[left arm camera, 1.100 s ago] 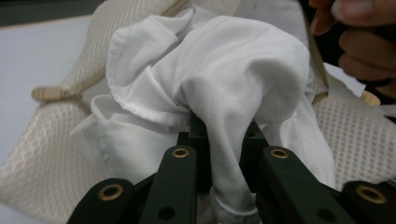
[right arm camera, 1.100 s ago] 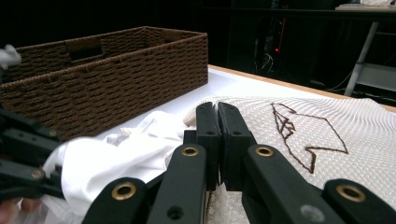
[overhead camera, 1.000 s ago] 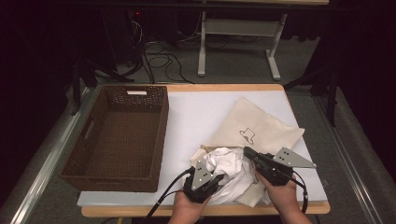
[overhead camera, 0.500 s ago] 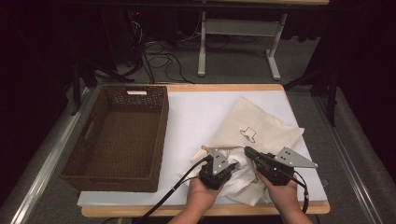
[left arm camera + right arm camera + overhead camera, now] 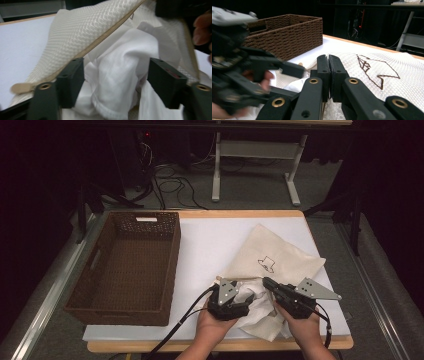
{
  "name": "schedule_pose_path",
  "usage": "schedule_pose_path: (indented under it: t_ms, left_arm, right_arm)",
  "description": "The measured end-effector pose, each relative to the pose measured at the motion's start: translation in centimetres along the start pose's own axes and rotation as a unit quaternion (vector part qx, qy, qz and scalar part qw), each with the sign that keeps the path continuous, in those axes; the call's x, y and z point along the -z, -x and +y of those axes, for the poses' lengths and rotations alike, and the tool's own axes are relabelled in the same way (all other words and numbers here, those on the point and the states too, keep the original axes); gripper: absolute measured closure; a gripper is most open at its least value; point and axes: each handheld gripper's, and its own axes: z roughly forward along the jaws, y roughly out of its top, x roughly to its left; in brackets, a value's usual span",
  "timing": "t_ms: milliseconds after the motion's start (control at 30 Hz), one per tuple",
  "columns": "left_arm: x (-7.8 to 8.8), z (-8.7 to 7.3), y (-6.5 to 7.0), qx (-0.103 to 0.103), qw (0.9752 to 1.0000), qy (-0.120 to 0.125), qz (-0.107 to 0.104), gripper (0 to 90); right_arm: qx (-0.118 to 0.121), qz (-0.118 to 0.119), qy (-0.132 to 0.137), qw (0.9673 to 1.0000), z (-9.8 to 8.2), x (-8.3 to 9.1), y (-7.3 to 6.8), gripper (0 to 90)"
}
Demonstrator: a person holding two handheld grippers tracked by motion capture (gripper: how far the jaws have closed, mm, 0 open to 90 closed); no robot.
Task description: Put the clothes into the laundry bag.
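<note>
Dark room, cables on grey floor beyond a white-topped table [image 5: 220,245]; from above, a brown wicker basket [image 5: 127,265] sits left, a cream mesh bag [image 5: 280,257] right. Left gripper view: left gripper [image 5: 116,82] spread around white cloth [image 5: 120,75] at the bag's zipper. Right gripper view: right gripper [image 5: 328,71] pressed together on the bag's edge.

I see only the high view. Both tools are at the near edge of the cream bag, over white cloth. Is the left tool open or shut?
Observer: Open. In the left gripper view the left tool has its jaws wide apart, with the white cloth bunched between them.
Operator: And the right tool, does it hold something?
Observer: The right gripper view shows the right tool with its jaws pressed together; whether fabric is pinched between them I cannot tell.
Operator: Is the bag open?
Observer: In the left gripper view the zipper edge of the cream bag is lifted above the cloth, so its mouth is open.
</note>
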Motion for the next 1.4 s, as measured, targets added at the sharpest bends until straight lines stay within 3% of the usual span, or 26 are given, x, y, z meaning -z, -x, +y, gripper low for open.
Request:
schedule_pose_path:
  t_ms: [100, 200, 267, 400, 533, 700, 800, 867, 1000, 1133, 1233, 1400]
  left_arm:
    - [1.9, -0.5, -0.6, -0.002, 1.0, 0.002, 0.005, 21.6]
    - [3.3, -1.6, -1.4, -0.004, 0.9998, -0.018, 0.008, 18.5]
    - [4.0, -2.9, -1.8, 0.006, 0.9996, -0.028, 0.004, 16.8]
    - [4.5, -5.4, -1.5, -0.011, 0.9977, -0.065, 0.018, 14.8]
    - [3.8, -6.3, -1.4, -0.015, 0.9952, -0.091, 0.033, 17.4]
    - [3.3, -7.1, -0.9, -0.05, 0.991, -0.102, 0.07, 47.2]
    - [3.2, -7.2, -0.8, -0.055, 0.9909, -0.106, 0.062, 69.4]
    - [3.0, -7.3, -0.7, -0.047, 0.9913, -0.112, 0.05, 84.2]
    - [3.5, -6.7, -1.0, -0.026, 0.9949, -0.091, 0.034, 86.6]
    - [4.7, -4.9, -1.0, -0.017, 0.9988, -0.039, 0.023, 86.6]
    - [5.1, -3.7, -0.9, -0.019, 0.9996, -0.01, 0.016, 86.6]
    - [3.8, -2.7, -0.5, -0.021, 0.9998, 0.006, 0.006, 86.5]
  right_arm:
    - [0.001, -0.001, 0.001, 1.0, 0.0, 0.1, 0.0, 89.6]
    - [-0.001, 0.001, 0.001, 1.0, 0.0, 0.1, 0.1, 89.6]
    - [-0.001, 0.0, 0.0, 1.0, 0.0, 0.1, 0.1, 89.6]
    - [-0.001, -0.004, -0.002, 1.0, 0.0, 0.1, 0.0, 89.6]
    - [-0.001, -0.005, -0.004, 1.0, -0.1, 0.1, 0.0, 89.6]
    - [-0.002, -0.005, -0.004, 1.0, -0.2, 0.0, 0.1, 89.6]
    - [-0.004, -0.004, -0.006, 1.0, -0.3, 0.0, 0.2, 89.6]
    - [-0.003, -0.003, -0.005, 1.0, -0.3, 0.0, 0.2, 89.6]
    - [-0.003, -0.006, -0.004, 1.0, -0.2, 0.1, 0.2, 89.6]
    - [-0.002, -0.006, -0.004, 1.0, -0.2, 0.1, 0.2, 89.6]
    - [-0.001, -0.006, -0.004, 1.0, -0.2, 0.0, 0.1, 89.6]
    - [-0.002, -0.005, -0.004, 1.0, -0.2, 0.0, 0.0, 89.6]
